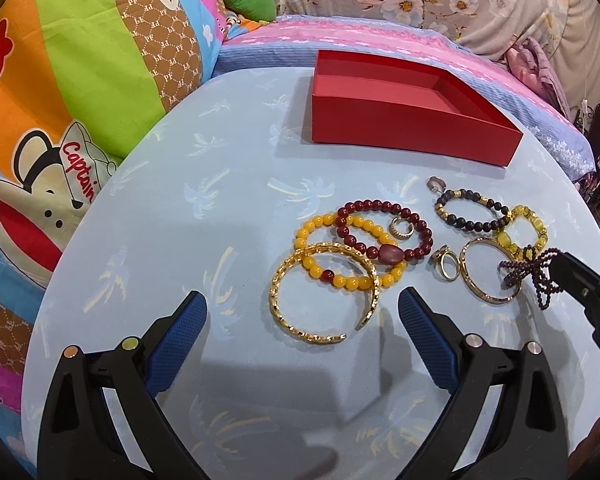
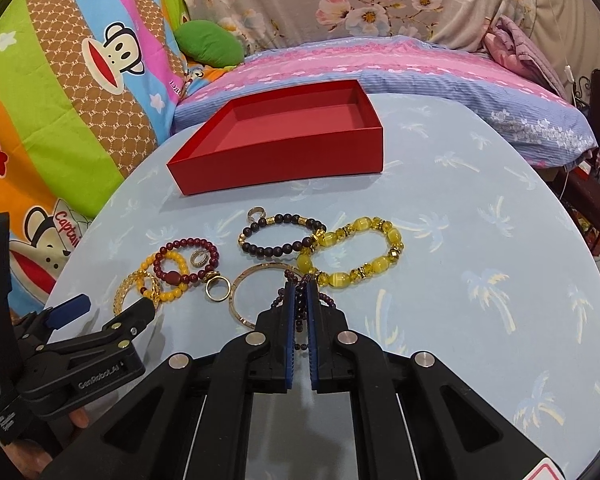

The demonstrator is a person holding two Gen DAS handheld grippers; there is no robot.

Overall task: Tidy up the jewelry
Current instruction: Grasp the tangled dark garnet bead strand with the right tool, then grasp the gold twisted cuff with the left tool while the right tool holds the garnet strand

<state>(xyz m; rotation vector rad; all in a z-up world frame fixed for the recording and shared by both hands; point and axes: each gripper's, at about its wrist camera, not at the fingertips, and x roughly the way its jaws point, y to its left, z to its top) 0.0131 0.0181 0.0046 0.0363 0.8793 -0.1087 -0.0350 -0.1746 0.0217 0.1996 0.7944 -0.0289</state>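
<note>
An empty red box (image 1: 404, 128) (image 2: 284, 152) sits at the back of the round table. Bracelets and rings lie in front of it: a gold cuff (image 1: 288, 320), a yellow bead bracelet (image 1: 324, 272), a dark red bead bracelet (image 1: 384, 208), a black bead bracelet (image 2: 280, 249), a yellow crystal bracelet (image 2: 364, 268), a thin gold bangle (image 2: 240, 300) and a gold ring (image 2: 218, 290). My right gripper (image 2: 299, 286) is shut on a small dark purple bead bracelet (image 1: 540, 280) (image 2: 300, 300). My left gripper (image 1: 300, 308) is open and empty, just before the gold cuff.
The table has a light blue cloth with palm prints (image 2: 480, 280). A bed with a pink and blue sheet (image 2: 380, 64) lies behind it. Colourful cartoon pillows (image 1: 80, 80) stand at the left.
</note>
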